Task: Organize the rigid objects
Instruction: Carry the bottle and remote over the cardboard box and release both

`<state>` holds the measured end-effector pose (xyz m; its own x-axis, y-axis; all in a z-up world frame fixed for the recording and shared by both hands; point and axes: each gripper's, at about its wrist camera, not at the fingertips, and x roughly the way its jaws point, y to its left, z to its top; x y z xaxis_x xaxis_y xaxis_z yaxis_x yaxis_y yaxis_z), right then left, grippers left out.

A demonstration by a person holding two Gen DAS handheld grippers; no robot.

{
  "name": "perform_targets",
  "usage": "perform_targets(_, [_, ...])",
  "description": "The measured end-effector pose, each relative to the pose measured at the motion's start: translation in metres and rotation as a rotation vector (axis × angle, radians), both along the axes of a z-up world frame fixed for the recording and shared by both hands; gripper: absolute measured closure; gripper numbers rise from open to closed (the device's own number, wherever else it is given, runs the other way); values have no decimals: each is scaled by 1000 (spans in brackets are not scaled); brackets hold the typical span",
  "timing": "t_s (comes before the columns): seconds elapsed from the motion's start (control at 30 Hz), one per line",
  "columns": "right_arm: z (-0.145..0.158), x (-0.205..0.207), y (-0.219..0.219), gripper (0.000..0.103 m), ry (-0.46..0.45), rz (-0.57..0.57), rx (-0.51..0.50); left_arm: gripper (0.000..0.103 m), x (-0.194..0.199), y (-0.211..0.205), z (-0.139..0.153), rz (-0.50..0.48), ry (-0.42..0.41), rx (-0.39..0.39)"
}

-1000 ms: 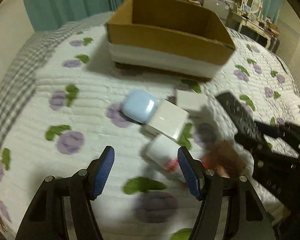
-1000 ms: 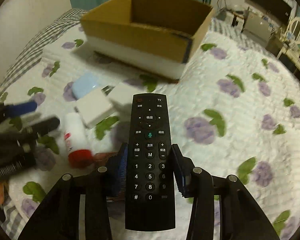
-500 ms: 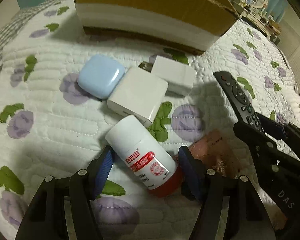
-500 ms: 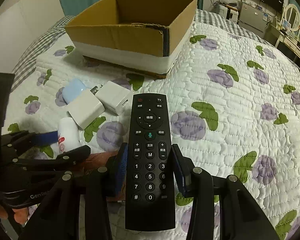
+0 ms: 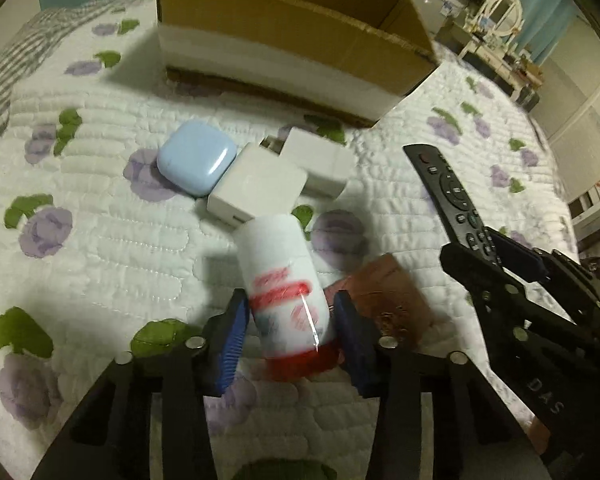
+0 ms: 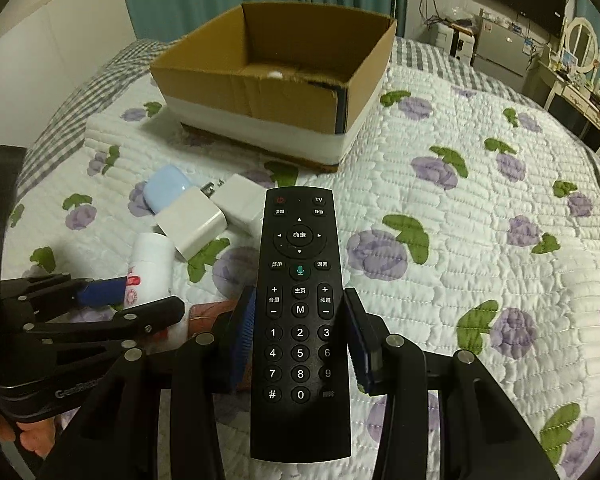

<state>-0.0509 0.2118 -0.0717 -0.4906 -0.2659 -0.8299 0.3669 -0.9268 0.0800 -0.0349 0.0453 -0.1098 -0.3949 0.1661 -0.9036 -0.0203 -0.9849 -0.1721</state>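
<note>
A white bottle [image 5: 276, 256] with a red cap and red label lies on the quilt, cap end toward me. My left gripper [image 5: 291, 304] is closing on it and its blue pads press the bottle's sides. From the right wrist view the bottle [image 6: 150, 264] sits in that gripper [image 6: 140, 298] at the left. My right gripper [image 6: 299, 300] is shut on a black TV remote [image 6: 299, 240], buttons up, which it holds above the bed. An open cardboard box [image 5: 284, 32] stands at the back.
Beyond the bottle lie a pale blue case [image 5: 196, 160] and two white chargers [image 5: 256, 192] [image 5: 320, 164], touching each other. A brown flat packet [image 5: 388, 296] lies right of the bottle. The remote [image 5: 448, 188] and right gripper [image 5: 500, 256] hang close on the right. A dresser stands far right.
My left gripper came down around the white bottle and its jaws went from wide open to pressing the bottle. The right gripper kept still with the remote.
</note>
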Motion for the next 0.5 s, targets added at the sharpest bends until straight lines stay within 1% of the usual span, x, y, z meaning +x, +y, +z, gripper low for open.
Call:
perform_targets(0.23, [23, 8, 1, 61, 59, -2, 11, 67, 4, 0, 31, -23, 76, -4])
perform_targets(0.37, [36, 11, 0, 61, 89, 2, 16, 67, 4, 4, 53, -34, 134, -26])
perform_targets(0.5, [56, 9, -6, 61, 131, 19, 20, 67, 1, -2, 80, -29, 203, -52])
